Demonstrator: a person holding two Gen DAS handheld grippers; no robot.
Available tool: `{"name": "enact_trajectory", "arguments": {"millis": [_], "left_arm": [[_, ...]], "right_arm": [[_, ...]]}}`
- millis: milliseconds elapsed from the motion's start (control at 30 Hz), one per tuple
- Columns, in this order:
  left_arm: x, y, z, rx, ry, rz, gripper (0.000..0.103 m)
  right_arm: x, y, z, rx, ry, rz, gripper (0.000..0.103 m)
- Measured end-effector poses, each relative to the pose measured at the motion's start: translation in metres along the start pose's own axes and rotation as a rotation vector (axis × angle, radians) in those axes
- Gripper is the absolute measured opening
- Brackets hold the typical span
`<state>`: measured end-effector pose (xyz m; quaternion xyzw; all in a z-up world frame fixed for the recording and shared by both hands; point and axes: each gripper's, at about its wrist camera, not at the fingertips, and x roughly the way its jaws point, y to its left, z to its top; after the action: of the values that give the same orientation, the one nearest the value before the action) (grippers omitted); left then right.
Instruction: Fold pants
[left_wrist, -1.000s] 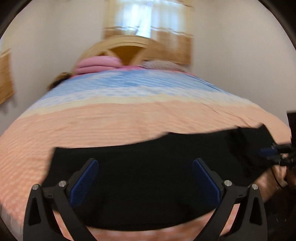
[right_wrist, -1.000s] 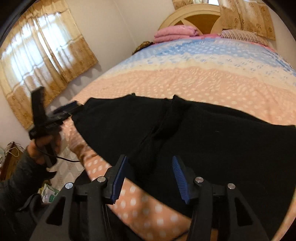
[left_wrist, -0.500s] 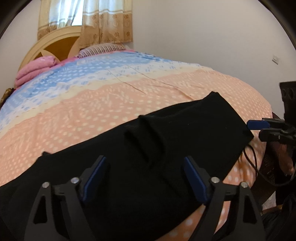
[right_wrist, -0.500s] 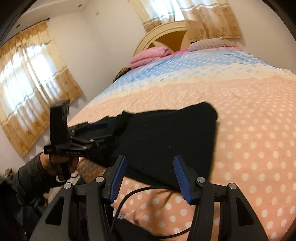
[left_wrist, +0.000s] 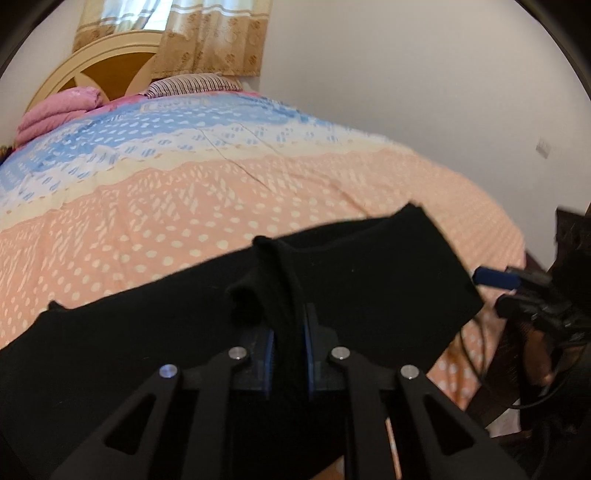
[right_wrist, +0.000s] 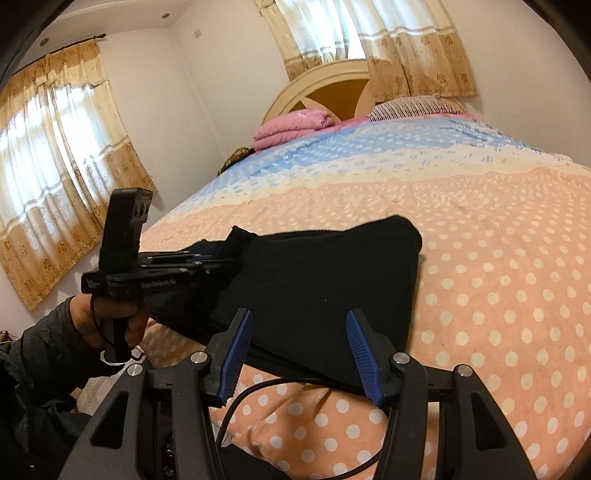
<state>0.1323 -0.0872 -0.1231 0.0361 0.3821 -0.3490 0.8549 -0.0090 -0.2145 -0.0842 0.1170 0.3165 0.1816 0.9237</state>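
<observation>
Between your left tongs (left_wrist: 289, 354), a bunched ridge of the black pants (left_wrist: 369, 280) is caught: the blue pads (left_wrist: 269, 354) sit on either side of the fold with cloth filling the gap, and the jaws are closing on it. From the right-wrist view, those same tongs reach in level from the left, gripped by your left hand (right_wrist: 110, 325) in a dark sleeve (right_wrist: 40, 354), tips at the raised lip of fabric near the pants' near-left edge.

Your right tongs (right_wrist: 300, 354) stand apart, about half spread, blue pads (right_wrist: 236, 350) clear of anything. Nothing is between them; they sit just off the near edge of the pants, above the bedspread. A black cable (right_wrist: 258, 391) loops under them across the cover.

Pants: lying flat near the foot of the bed, a broad dark slab with one squared corner pointing toward the headboard side and the rest running off to the left in the left-wrist view. One crease stands up where the left tongs bite.

Bedspread (right_wrist: 498, 277): peach with white dots under the pants, turning cream and then blue farther up. Folded pink blanket (right_wrist: 291, 127) and striped pillow (right_wrist: 410, 107) lie at the head, against a round wooden headboard (right_wrist: 325, 85). Patterned curtains (right_wrist: 55, 184) hang over both windows.
</observation>
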Motion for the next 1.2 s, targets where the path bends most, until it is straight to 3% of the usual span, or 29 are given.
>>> {"name": "enact_trajectory", "arguments": {"millis": [200, 367, 500, 567, 633, 700, 733, 767, 833, 933, 1000, 1200], "left_arm": [[-0.021, 0.015, -0.005, -0.040, -0.009, 0.036, 0.014], [-0.003, 0.029, -0.015, -0.064, 0.040, 0.092, 0.016], [0.004, 0.028, -0.021, -0.059, 0.022, 0.116, 0.027], [0.001, 0.024, -0.021, -0.036, 0.017, 0.128, 0.042], [-0.005, 0.018, -0.023, -0.002, -0.002, 0.178, 0.071], [-0.012, 0.013, -0.025, 0.029, -0.035, 0.208, 0.079], [-0.013, 0.013, -0.026, 0.040, -0.039, 0.215, 0.082], [-0.014, 0.012, -0.028, 0.051, -0.035, 0.224, 0.082], [-0.013, 0.014, -0.031, 0.069, -0.010, 0.256, 0.083], [-0.024, 0.025, -0.038, 0.059, -0.004, 0.280, 0.083], [-0.038, 0.037, -0.045, 0.042, -0.019, 0.300, 0.089], [-0.090, 0.109, -0.070, -0.056, -0.033, 0.482, 0.092]], "right_arm": [[0.002, 0.005, -0.002, -0.022, -0.004, 0.007, 0.059], [0.024, 0.008, -0.009, -0.061, 0.092, -0.012, 0.060], [0.033, 0.011, -0.013, -0.102, 0.139, -0.057, 0.060], [0.025, 0.014, -0.004, -0.105, 0.114, -0.026, 0.060], [0.020, 0.017, 0.009, -0.111, 0.069, -0.007, 0.062], [0.022, 0.015, 0.019, -0.094, 0.043, 0.000, 0.070], [0.029, 0.012, 0.022, -0.075, 0.051, 0.006, 0.079], [0.041, 0.007, 0.024, -0.051, 0.083, 0.006, 0.083], [0.070, -0.007, 0.022, -0.002, 0.179, -0.036, 0.083], [0.070, -0.008, 0.022, -0.003, 0.165, -0.044, 0.083], [0.058, 0.003, 0.025, -0.034, 0.144, -0.030, 0.083], [0.063, 0.057, 0.020, -0.145, 0.158, 0.093, 0.083]]}}
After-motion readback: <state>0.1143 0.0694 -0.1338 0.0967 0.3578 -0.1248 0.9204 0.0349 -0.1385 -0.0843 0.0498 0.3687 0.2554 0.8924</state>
